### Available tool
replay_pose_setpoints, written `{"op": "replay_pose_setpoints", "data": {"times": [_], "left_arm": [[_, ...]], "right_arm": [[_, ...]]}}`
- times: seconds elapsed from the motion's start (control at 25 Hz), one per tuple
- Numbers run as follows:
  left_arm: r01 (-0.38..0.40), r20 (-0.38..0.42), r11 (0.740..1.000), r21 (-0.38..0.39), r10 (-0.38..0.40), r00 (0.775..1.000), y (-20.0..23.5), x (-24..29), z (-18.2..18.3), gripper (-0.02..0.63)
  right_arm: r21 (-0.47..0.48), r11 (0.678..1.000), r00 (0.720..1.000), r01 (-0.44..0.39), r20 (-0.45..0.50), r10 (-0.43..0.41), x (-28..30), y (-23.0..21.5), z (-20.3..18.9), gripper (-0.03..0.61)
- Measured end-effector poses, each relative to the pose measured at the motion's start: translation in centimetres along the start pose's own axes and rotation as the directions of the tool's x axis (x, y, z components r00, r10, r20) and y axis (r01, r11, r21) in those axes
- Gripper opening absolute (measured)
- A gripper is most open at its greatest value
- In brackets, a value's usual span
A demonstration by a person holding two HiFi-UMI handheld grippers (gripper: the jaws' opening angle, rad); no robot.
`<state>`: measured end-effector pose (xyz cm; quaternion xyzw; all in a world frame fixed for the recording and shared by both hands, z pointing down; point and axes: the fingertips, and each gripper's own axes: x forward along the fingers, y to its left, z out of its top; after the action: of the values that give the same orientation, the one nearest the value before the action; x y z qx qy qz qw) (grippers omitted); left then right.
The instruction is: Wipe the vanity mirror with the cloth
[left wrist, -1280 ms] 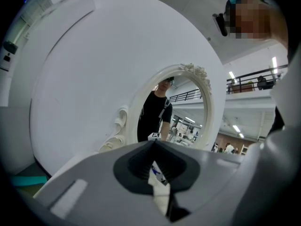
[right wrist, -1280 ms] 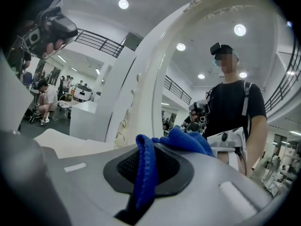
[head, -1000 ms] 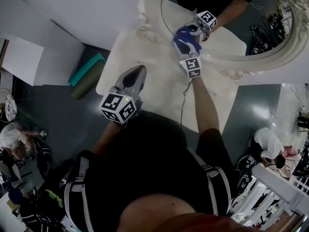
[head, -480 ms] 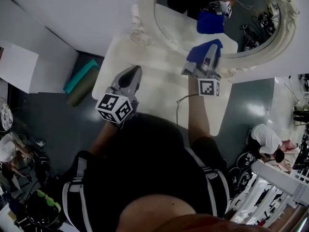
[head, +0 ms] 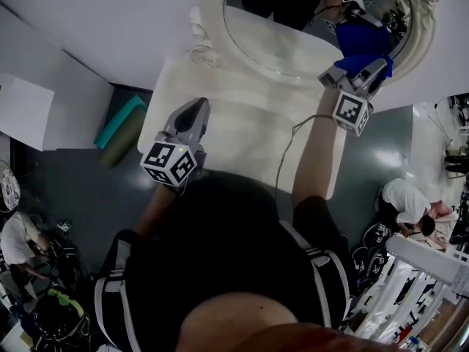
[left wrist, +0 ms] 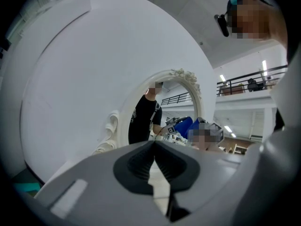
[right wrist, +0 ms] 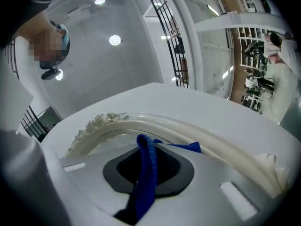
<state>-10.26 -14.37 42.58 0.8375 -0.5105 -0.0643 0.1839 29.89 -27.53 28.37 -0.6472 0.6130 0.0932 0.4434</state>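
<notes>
Apparently, cloth (right wrist: 146,169) in right gripper (head: 359,70), against mirror (head: 278,28).

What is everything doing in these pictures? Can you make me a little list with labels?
mirror: oval vanity mirror in a white carved frame, at the back of the white table
cloth: blue cloth, pinched between the jaws of the right gripper
right side: right gripper is up at the mirror's right edge in the head view; the cloth looks pressed to the glass there
left side: left gripper hangs over the table, jaws together, nothing in them
</notes>
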Motion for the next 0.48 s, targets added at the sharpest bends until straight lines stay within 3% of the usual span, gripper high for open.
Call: {"op": "replay_pose_setpoints", "data": {"times": [0.48], "left_arm": [[-0.041, -0.011, 0.999, -0.001, 0.041, 0.999, -0.2, -0.1, -0.1, 0.009]], "right_arm": [[-0.099, 0.995, 0.999, 0.025, -0.036, -0.029, 4.1, -0.8, -0.5, 0.035]]}}
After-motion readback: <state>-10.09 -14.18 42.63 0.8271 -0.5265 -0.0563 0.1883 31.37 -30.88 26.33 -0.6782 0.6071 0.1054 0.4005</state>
